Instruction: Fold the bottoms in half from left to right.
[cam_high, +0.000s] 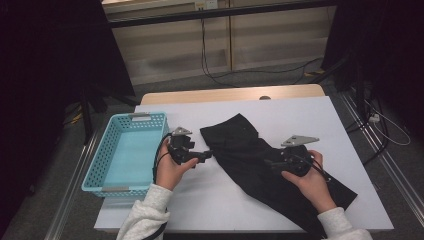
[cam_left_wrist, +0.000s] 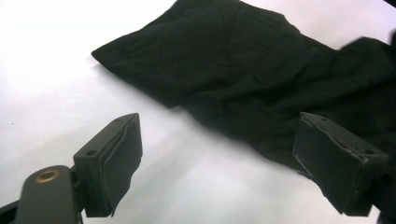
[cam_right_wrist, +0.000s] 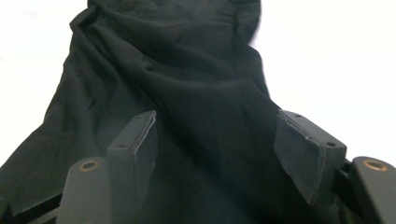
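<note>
A black garment (cam_high: 260, 160) lies crumpled in a long strip across the white table, running from the middle toward the near right corner. My left gripper (cam_high: 207, 155) is open at the garment's left edge, its tips level with the cloth. In the left gripper view the jaws stand wide apart over bare table, with the garment (cam_left_wrist: 243, 70) just ahead and under the right-hand pad (cam_left_wrist: 334, 161). My right gripper (cam_high: 270, 163) hovers open over the garment's middle. In the right gripper view the cloth (cam_right_wrist: 187, 84) stretches ahead between the spread jaws, with nothing pinched.
A light blue slotted basket (cam_high: 95, 175) stands at the table's left edge, beside my left hand. The white table top (cam_high: 310, 120) has room beyond the garment and at the near left. Cables lie on the floor behind the table.
</note>
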